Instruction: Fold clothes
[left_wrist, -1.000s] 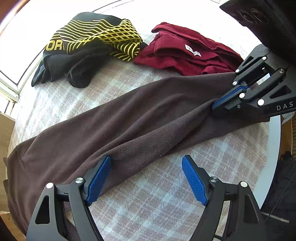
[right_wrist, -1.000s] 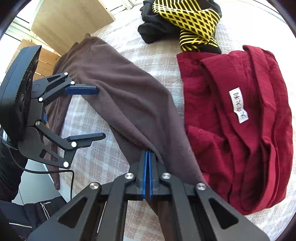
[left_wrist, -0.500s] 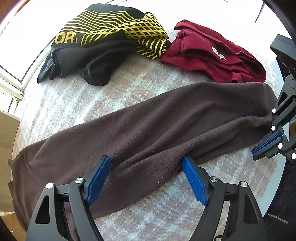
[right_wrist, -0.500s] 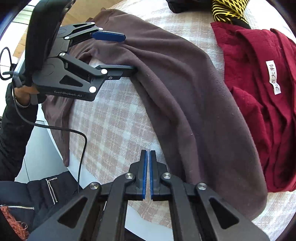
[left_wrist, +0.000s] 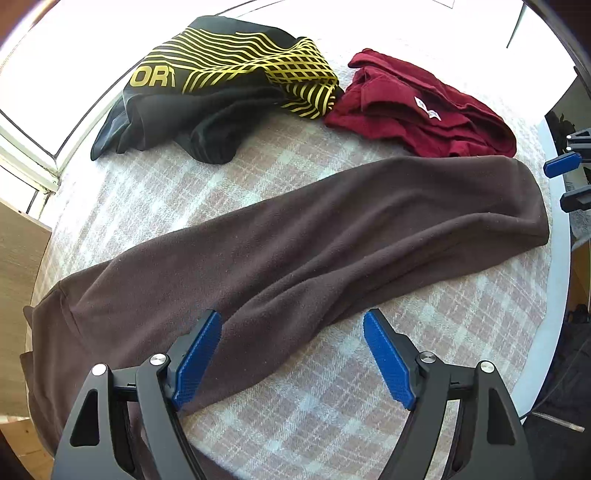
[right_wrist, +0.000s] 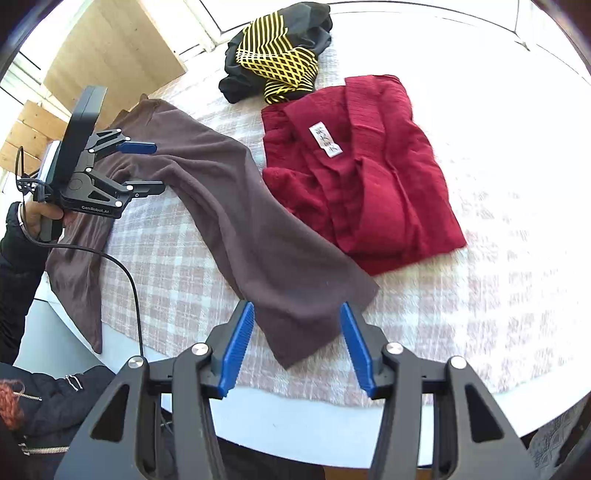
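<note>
The right gripper (right_wrist: 297, 343) had just opened — releasing the brown garment (left_wrist: 295, 258); the left gripper (left_wrist: 291, 354) stayed wide apart, empty.

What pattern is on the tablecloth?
Pale pink-and-white plaid tablecloth; clearest in the left wrist view.

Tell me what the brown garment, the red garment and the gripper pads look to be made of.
Brown garment: soft fleece or brushed knit by the look, matte with a fine nap and rounded folds. Red garment: knitted, likely wool or acrylic; ribbed collar band and a sewn white label show. Pads on the right gripper: blue ridged plastic or rubber, hard to tell which.
</note>
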